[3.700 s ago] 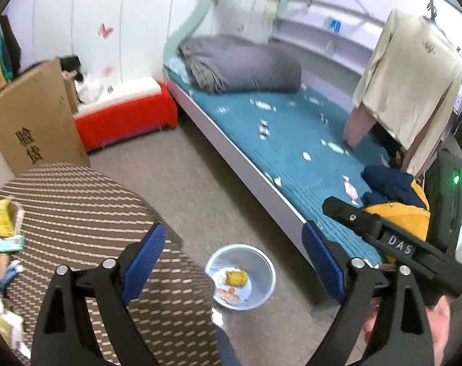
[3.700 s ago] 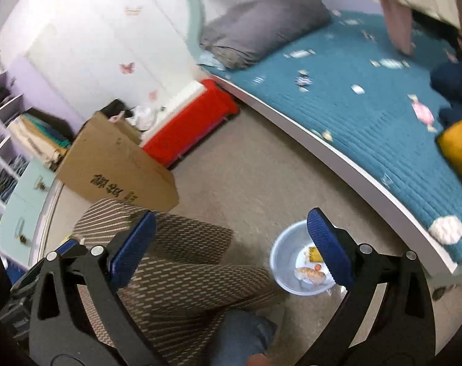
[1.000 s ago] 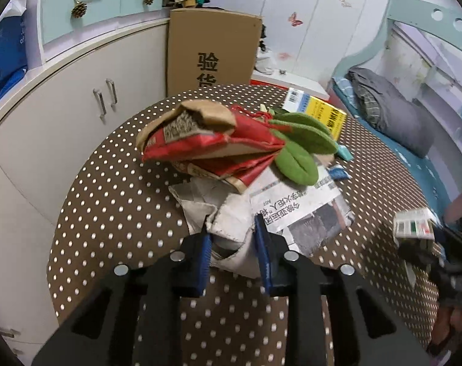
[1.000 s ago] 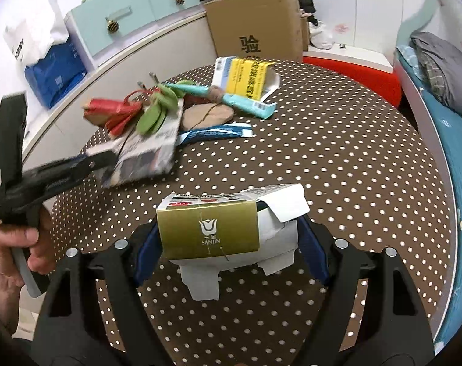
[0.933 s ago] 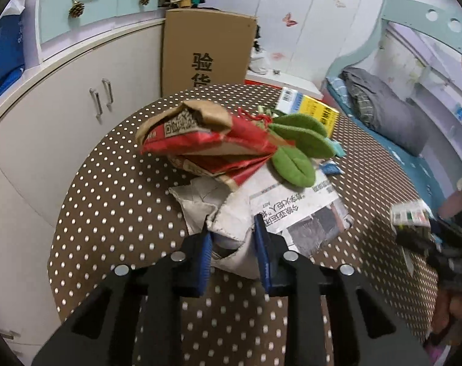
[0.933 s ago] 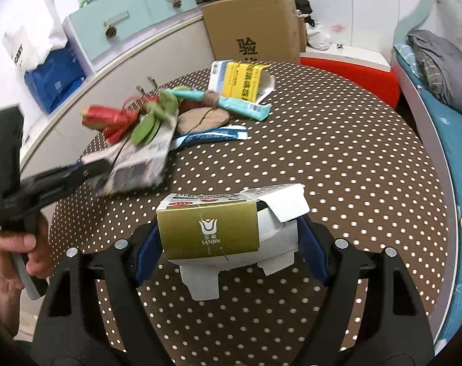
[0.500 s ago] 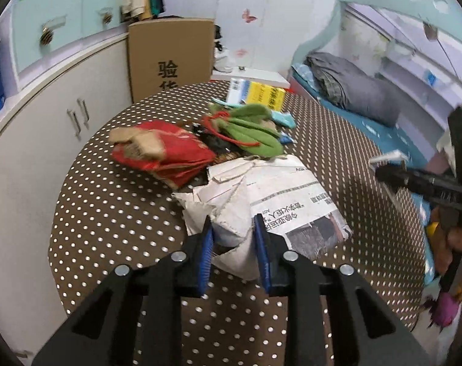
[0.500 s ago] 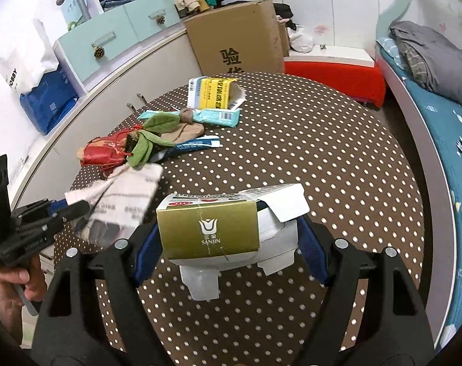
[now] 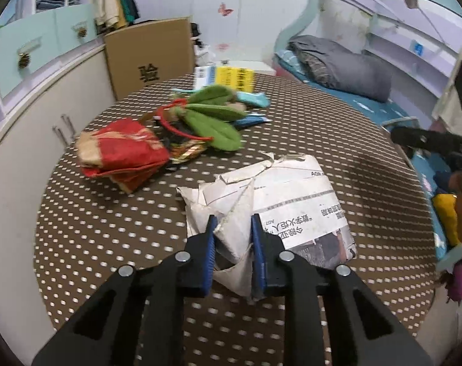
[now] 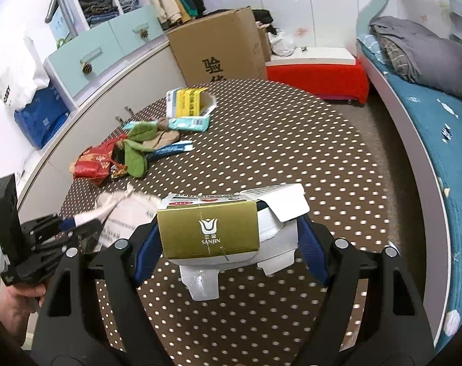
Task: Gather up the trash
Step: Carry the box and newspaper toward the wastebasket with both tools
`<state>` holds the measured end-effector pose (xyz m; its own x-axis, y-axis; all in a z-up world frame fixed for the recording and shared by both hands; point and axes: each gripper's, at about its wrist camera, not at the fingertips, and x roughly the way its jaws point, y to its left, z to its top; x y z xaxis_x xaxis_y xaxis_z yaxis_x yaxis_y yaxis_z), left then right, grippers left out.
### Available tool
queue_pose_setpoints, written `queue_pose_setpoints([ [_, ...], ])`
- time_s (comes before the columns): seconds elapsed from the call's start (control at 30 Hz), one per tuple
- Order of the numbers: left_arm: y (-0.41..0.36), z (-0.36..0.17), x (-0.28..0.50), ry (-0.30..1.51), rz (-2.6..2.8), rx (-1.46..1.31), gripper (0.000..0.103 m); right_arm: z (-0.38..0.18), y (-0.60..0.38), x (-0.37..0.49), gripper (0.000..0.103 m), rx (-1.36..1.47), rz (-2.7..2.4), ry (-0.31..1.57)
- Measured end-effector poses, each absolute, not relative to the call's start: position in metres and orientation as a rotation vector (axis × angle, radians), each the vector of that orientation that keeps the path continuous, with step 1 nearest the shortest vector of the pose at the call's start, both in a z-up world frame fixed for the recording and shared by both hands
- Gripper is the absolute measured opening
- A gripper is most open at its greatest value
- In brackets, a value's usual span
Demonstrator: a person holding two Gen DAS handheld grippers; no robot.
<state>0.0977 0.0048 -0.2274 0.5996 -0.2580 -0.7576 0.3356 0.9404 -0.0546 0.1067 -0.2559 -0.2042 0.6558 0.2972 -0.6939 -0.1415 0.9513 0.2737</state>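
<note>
Right wrist view: a round tabletop [image 10: 292,140] in brown cloth with white dots fills the room's middle, a bed [image 10: 444,128] along its right side and one cardboard box [image 10: 218,45] behind it. The right gripper [image 10: 228,244] has its fingers spread wide yet pressed against both ends of one gold and white carton [image 10: 218,231], which lies crosswise between them, long axis left to right, one flap hanging open. The left gripper [image 9: 232,244] has its fingers nearly closed, pinching a folded ridge of one crumpled newspaper [image 9: 279,210] that trails away from the fingertips, its far end apparently just above the cloth.

Both loads are already in hand, so the coming move looks like a carry away from the tabletop; no bin shows in either view.

Still lying on the far left part of the tabletop, nearer the left gripper: one red wrapper [image 9: 124,152], one green leafy bundle [image 9: 215,116], one yellow and white pack [image 10: 190,102], two pale blue packets [image 10: 188,123].
</note>
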Motion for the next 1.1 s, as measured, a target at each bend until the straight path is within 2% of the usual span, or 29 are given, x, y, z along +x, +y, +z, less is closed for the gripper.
queue_pose_setpoints([
  [0.3,-0.032,-0.191,0.106,0.781,-0.442,0.085,0.020,-0.186,-0.303,0.096,0.077,0.258,0.172,0.755],
  [0.67,-0.143,-0.153,0.131,0.715,-0.598,0.126,0.020,-0.167,-0.403,0.068,0.077,0.356,-0.023,0.659],
  [0.97,-0.250,-0.160,0.161,0.759,-0.699,0.183,0.020,-0.193,-0.492,0.045,0.077,0.479,-0.196,0.653],
  [1.1,-0.296,-0.176,0.173,0.788,-0.713,0.240,0.020,-0.232,-0.528,0.047,0.077,0.563,-0.262,0.700],
])
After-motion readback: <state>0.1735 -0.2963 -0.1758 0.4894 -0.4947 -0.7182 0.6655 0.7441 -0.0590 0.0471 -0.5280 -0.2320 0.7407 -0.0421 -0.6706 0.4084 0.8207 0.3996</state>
